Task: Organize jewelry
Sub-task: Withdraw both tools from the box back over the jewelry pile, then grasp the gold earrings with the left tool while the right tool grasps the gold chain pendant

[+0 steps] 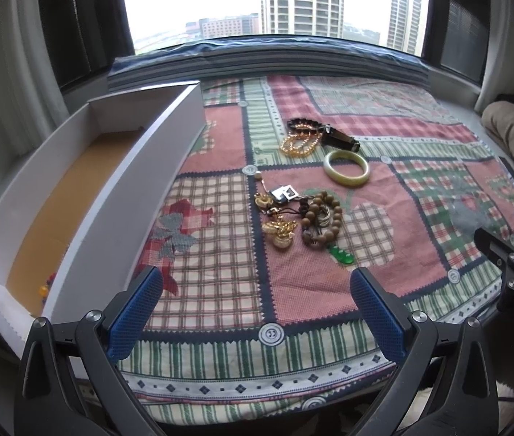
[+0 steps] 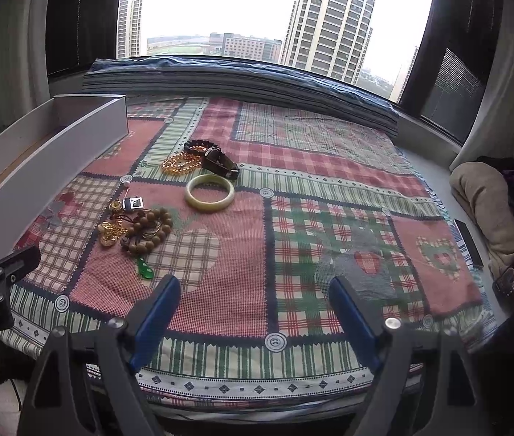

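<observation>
Since both the left gripper [image 1: 256, 292] and right gripper [image 2: 253, 299] hang wide apart and empty, I'd grab the jade bangle [image 1: 346, 167] mid-frame first, pinching one rim side.

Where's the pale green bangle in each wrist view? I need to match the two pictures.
Left wrist view: pale green bangle lies right of centre, upper middle, flat on the patchwork cloth.
Right wrist view: bangle lies left of centre, mid-height.
Shared landmark: the dark watch just behind it, on the window side, in both.
</observation>
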The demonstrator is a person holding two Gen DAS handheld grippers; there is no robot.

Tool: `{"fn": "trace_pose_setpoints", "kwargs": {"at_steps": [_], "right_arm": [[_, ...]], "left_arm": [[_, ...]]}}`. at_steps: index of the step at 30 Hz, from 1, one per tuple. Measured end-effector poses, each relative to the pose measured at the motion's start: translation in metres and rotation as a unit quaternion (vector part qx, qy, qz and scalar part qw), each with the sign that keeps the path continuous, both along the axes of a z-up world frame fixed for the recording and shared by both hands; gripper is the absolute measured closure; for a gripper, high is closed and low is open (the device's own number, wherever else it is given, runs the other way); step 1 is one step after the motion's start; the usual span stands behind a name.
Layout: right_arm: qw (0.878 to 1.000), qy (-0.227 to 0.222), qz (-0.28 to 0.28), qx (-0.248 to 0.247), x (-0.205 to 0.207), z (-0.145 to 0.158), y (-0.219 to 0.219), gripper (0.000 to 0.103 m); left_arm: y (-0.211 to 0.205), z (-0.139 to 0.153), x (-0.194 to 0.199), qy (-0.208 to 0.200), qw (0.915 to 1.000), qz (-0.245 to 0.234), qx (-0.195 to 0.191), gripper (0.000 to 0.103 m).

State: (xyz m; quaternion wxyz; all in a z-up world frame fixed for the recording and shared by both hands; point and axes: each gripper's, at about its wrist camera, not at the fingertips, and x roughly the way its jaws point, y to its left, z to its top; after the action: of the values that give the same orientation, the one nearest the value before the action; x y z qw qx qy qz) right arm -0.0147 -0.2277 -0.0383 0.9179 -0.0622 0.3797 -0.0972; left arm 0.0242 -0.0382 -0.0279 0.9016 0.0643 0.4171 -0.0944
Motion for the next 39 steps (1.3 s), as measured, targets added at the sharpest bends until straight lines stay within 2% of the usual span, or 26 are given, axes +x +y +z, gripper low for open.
{"fn": "trace_pose_setpoints", "kwargs": {"at_steps": [7, 24, 33, 39], "right_arm": [[1.000, 0.004, 0.006, -0.002, 0.001, -0.003, 0.003, 0.017], [0.999, 0.014, 0.021, 0.033, 0.004, -0.012, 0.000, 0.017], [0.998, 0.011, 0.014, 0.056, 0.005, -0.016, -0.014, 0.017], [0.996, 0.020, 0.025, 0.079, 0.010, -0.022, -0.017, 0.017]], "left_arm": [[0.001, -0.006, 0.003, 0.010, 0.9999, 0.004, 0.001, 0.000], [0.005, -0.016, 0.010, 0.025, 0.9995, 0.005, 0.017, 0.000], [0.038, -0.029, 0.029, 0.049, 0.9979, 0.025, -0.033, 0.000], [0.030, -0.035, 0.038, 0.052, 0.9978, 0.000, -0.040, 0.000]]}}
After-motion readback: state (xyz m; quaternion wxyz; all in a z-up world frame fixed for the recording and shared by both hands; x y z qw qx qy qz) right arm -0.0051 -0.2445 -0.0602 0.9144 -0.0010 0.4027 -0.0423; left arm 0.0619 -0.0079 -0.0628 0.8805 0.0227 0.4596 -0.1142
